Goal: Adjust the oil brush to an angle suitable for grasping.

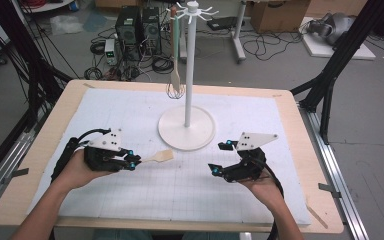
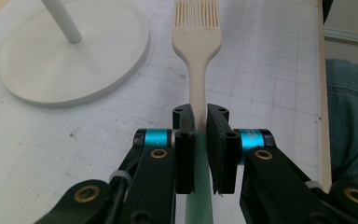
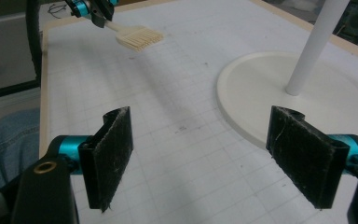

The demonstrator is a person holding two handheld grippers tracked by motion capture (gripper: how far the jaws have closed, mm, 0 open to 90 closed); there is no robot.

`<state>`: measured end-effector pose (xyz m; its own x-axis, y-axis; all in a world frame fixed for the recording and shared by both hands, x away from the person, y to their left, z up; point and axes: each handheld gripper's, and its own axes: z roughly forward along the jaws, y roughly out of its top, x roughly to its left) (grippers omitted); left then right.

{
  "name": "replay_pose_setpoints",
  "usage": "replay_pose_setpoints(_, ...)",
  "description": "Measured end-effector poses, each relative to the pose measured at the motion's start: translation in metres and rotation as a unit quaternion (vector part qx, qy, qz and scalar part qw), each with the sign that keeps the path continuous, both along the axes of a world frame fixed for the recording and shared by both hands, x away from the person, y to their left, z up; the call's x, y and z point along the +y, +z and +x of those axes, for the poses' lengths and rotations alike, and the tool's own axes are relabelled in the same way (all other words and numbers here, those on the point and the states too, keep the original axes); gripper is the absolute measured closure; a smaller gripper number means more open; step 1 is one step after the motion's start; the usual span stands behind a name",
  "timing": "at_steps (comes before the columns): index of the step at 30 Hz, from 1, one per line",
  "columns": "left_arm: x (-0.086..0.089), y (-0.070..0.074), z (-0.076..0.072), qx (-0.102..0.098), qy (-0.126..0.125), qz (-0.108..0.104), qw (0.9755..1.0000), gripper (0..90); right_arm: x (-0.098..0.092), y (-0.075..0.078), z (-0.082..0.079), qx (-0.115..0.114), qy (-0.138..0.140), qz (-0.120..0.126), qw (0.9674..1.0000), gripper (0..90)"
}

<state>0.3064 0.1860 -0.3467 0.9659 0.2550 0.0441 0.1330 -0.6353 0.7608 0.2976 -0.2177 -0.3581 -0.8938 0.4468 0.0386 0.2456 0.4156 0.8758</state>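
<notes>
My left gripper (image 1: pixel 134 163) is shut on the handle of a cream pastry brush (image 1: pixel 160 157), which it holds a little above the white mat with the bristles toward the stand. In the left gripper view the jaws of this gripper (image 2: pixel 200 140) pinch the narrow neck of the brush (image 2: pixel 197 37), where its pale green handle begins. My right gripper (image 1: pixel 220 157) stands open to the right of it, with nothing between its wide pads (image 3: pixel 112 154). From the right gripper view the brush (image 3: pixel 140 37) and the left gripper (image 3: pixel 98 11) show at the far upper left.
A white hook stand (image 1: pixel 190 65) with a round base (image 1: pixel 200 137) rises at the middle back of the gridded mat (image 1: pixel 130 115). A whisk (image 1: pixel 176 87) hangs from one hook. The person's knee (image 2: pixel 349 116) is by the table's near edge.
</notes>
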Motion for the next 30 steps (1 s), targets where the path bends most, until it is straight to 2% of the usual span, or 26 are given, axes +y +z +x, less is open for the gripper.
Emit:
replay_pose_setpoints(3,-0.004,0.001,0.001,0.000,-0.006,0.005,1.0000,81.5,0.002,0.002,0.001,-0.004,0.003,0.001,1.0000,21.8)
replay_pose_setpoints(10,-0.012,0.006,0.002,-0.001,-0.012,-0.001,0.9999,81.5,0.007,0.005,0.004,-0.002,0.010,0.001,0.9999,21.8)
replay_pose_setpoints(19,-0.018,0.010,0.004,0.001,-0.020,0.005,0.9998,81.5,0.014,0.005,0.007,0.003,0.020,0.000,0.9998,21.8)
replay_pose_setpoints(30,-0.027,0.015,0.009,-0.002,-0.025,-0.001,0.9997,81.5,0.028,0.018,0.016,0.004,0.040,-0.004,0.9992,21.8)
